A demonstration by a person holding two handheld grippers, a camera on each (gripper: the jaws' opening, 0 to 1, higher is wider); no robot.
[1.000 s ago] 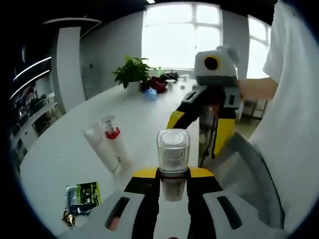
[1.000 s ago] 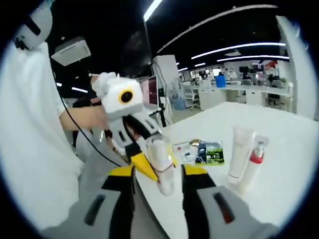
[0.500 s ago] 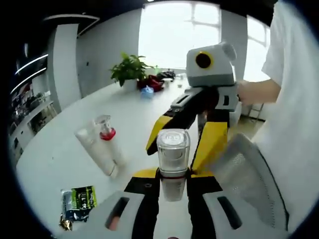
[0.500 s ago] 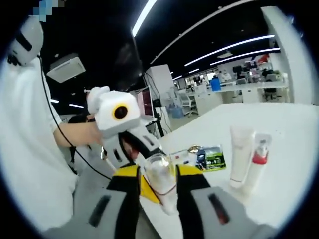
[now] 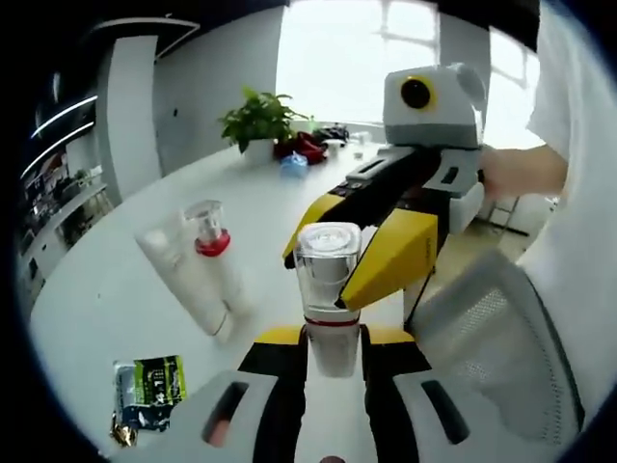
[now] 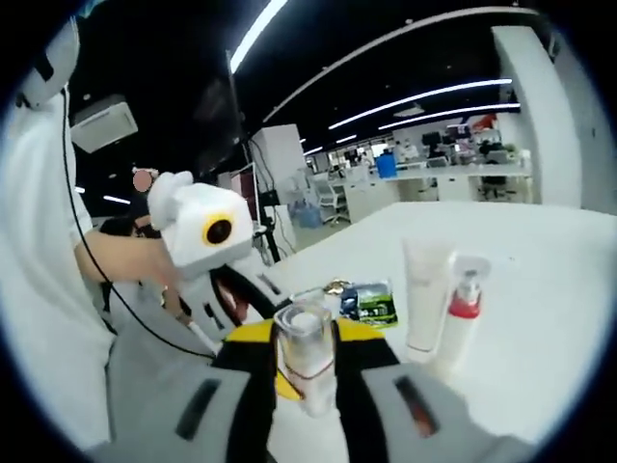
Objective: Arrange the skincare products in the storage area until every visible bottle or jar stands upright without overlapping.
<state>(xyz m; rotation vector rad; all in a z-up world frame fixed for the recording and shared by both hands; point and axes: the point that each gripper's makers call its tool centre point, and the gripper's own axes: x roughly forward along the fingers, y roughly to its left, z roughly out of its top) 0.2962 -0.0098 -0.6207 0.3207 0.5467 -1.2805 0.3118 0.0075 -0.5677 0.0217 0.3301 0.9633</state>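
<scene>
Left gripper view: both grippers' jaws clamped on clear bottle [image 5: 328, 280] above white table [image 5: 106, 289].

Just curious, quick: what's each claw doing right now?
Left gripper: shut on the clear bottle.
Right gripper: shut on that same bottle.

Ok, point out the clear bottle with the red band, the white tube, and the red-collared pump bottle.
Clear bottle with red band [image 5: 328, 289]: left gripper view, on its transparent body.
White tube [image 6: 424, 289]: right gripper view, mid-body.
Red-collared pump bottle [image 5: 211, 246]: left gripper view, on the red collar.
</scene>
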